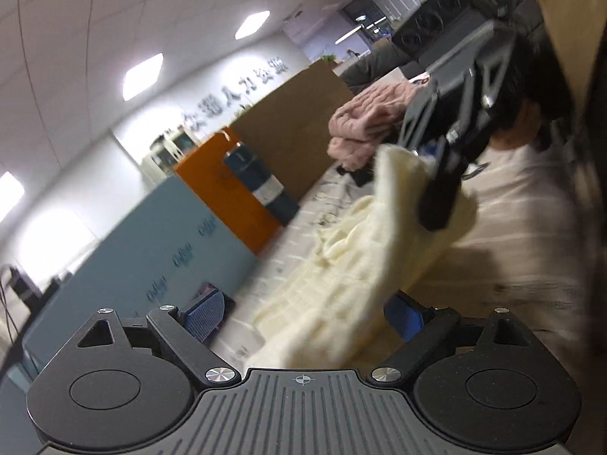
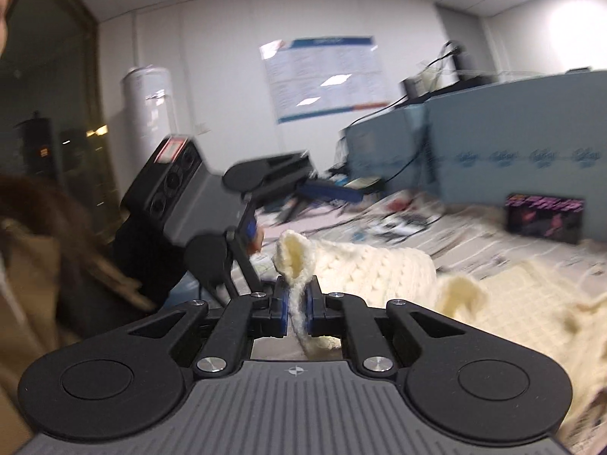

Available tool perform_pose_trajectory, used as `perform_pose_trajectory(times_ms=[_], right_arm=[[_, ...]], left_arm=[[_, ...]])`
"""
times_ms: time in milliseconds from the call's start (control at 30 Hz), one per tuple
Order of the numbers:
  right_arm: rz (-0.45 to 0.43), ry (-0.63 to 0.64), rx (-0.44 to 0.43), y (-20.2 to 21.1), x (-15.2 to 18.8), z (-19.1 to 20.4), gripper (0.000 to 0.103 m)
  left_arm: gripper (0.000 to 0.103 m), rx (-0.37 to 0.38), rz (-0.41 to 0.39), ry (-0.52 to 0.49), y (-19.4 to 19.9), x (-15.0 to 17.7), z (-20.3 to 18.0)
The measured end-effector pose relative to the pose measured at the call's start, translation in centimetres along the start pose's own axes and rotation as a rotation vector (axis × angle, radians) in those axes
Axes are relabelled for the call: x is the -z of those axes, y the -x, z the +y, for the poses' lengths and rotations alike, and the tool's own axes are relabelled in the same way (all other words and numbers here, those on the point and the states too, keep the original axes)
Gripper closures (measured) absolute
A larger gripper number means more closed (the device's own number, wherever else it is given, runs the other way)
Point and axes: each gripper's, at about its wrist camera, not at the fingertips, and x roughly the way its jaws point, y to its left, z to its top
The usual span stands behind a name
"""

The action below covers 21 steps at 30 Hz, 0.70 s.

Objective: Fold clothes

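- The right gripper (image 2: 297, 313) has its blue pads (image 2: 281, 313) pressed together on a fold of the cream knitted sweater (image 2: 373, 269); the pinched edge rises just above the pads at 12 o'clock and a tuft hangs below them.
- In the right wrist view the rest of the sweater trails away toward 3 o'clock, draped over the table (image 2: 409, 227), which is covered in printed paper.
- The left gripper (image 1: 303, 320) has its jaws wide apart; the blue pads (image 1: 203, 316) sit far to either side, and the sweater (image 1: 341, 265) lies between them without being squeezed.
- In the left wrist view the sweater runs from the gap up toward 1 o'clock, where the right gripper (image 1: 436, 189) holds its top edge.
- A pink knitted garment (image 1: 364, 121) lies bunched on the table beyond, at about 12 o'clock in the left view.
- The person's striped top (image 1: 512, 208) fills the 3 o'clock side of that view.
- In the right wrist view the left gripper (image 2: 250, 227) shows at 10 o'clock, well open.
- A blue partition (image 2: 512, 151) stands behind the table at 2 o'clock, with a dark box (image 2: 544, 218) in front of it.
- Both views are blurred.
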Motion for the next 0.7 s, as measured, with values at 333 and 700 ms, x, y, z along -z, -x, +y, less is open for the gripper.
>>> perform_pose_trajectory(times_ms=[333, 700], right_arm=[[0.247, -0.041, -0.045, -2.3, 4.2, 1.8, 0.081], [-0.02, -0.351, 0.458, 4.9, 2.9, -4.6, 0.036]], left_arm=[[0.009, 0.162, -0.031, 0.209, 4.3, 2.8, 4.5], [0.006, 0.141, -0.03, 0.819, -13.2, 4.2, 11.6]])
